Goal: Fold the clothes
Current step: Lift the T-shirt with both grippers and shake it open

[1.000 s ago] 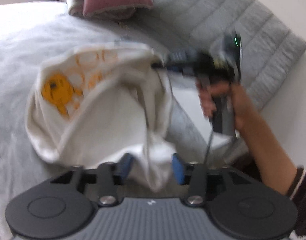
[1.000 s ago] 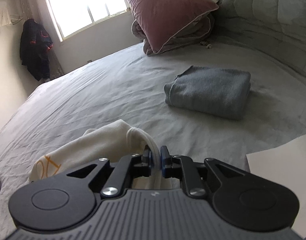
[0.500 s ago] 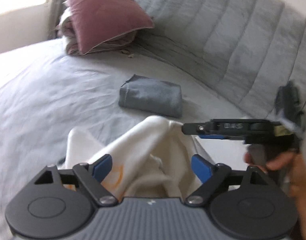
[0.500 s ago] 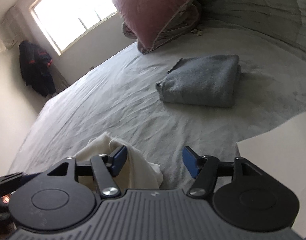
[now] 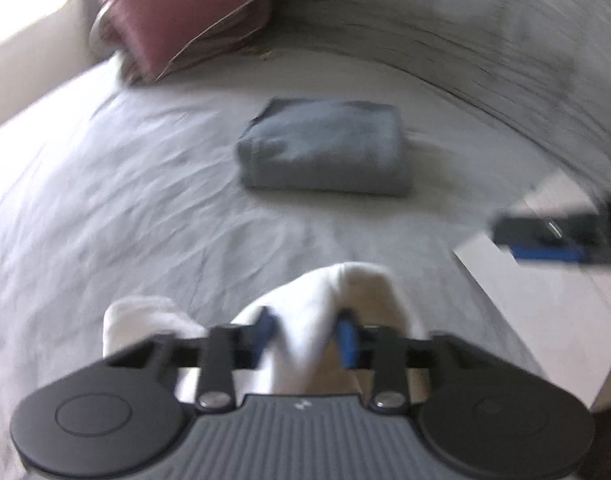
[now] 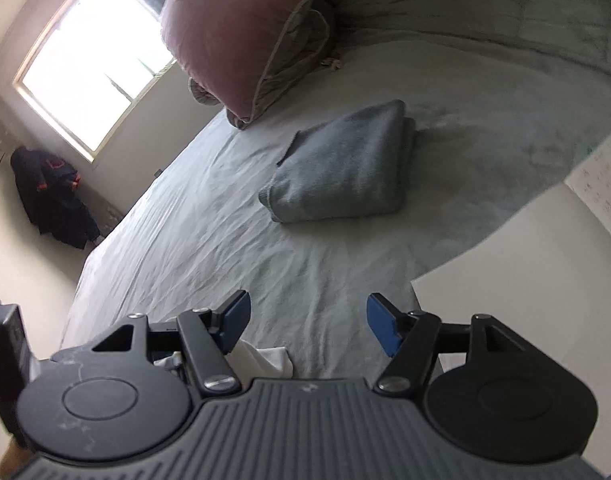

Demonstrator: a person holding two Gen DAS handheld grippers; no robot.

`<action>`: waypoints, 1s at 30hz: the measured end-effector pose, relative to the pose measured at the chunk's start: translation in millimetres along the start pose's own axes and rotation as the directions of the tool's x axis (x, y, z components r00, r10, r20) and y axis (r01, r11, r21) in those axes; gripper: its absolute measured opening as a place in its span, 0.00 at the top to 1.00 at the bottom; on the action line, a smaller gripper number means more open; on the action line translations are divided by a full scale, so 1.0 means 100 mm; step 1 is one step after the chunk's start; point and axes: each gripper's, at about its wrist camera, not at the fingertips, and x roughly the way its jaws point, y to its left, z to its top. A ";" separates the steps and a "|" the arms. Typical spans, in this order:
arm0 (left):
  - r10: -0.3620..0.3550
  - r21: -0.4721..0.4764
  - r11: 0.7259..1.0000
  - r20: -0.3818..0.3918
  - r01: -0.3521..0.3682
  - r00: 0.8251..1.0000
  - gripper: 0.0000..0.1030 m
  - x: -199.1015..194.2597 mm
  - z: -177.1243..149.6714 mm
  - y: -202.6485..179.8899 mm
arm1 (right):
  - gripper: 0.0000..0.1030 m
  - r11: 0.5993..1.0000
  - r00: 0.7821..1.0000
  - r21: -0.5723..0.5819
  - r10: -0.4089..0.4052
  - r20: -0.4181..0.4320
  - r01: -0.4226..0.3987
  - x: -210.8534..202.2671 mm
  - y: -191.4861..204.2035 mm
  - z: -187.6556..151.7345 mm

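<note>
cream garment (image 5: 325, 320) bunched in left hand-held gripper (image 5: 307, 338), print hidden

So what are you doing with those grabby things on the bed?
A person is folding clothes with a tool in each hand. The left tool has just been closing on a bunched white garment near the bed's edge. The right tool is open with nothing between its pads. A grey folded garment already lies further up the bed sheet, before a pink pillow.
</note>
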 end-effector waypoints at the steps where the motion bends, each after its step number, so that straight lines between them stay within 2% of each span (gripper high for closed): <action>1: 0.001 -0.047 0.999 -0.003 -0.001 1.000 0.87 0.01 0.01 0.06 | 0.33 1.000 1.000 0.014 0.004 -0.009 -0.004 0.00 -0.02 0.00; 6: 0.053 -0.189 0.981 0.101 -0.033 0.993 0.90 -0.28 0.00 0.23 | 0.33 0.999 0.998 0.039 0.035 -0.050 -0.033 0.02 -0.04 -0.02; 11: 0.153 -0.258 0.961 0.198 -0.099 0.968 0.91 -0.70 0.05 0.22 | 0.33 0.998 0.995 0.000 0.063 -0.076 -0.063 0.03 0.08 -0.09; 13: 0.197 -0.297 0.946 0.216 -0.127 0.956 0.91 -0.84 0.08 0.23 | 0.33 0.994 0.989 -0.003 0.111 -0.098 -0.112 0.03 0.15 -0.14; 15: 0.240 -0.339 0.928 0.224 -0.156 0.944 0.91 -0.94 0.09 0.28 | 0.33 0.984 0.976 0.005 0.177 -0.124 -0.178 0.03 0.22 -0.19; 19: 0.292 -0.413 0.892 0.217 -0.183 0.932 0.91 -1.08 0.10 0.33 | 0.33 0.937 0.917 0.056 0.349 -0.192 -0.345 0.05 0.43 -0.34; 23: 0.322 -0.452 0.869 0.212 -0.199 0.923 0.91 -1.18 0.06 0.32 | 0.33 0.904 0.871 0.090 0.428 -0.242 -0.419 0.16 0.66 -0.49; 26: 0.341 -0.467 0.859 0.214 -0.210 0.916 0.91 -1.25 0.02 0.28 | 0.33 0.892 0.856 0.128 0.451 -0.251 -0.433 0.28 0.79 -0.60; 30: 0.366 -0.497 0.840 0.219 -0.219 0.904 0.91 -1.35 -0.07 0.29 | 0.32 0.890 0.861 0.173 0.454 -0.229 -0.423 0.45 0.91 -0.68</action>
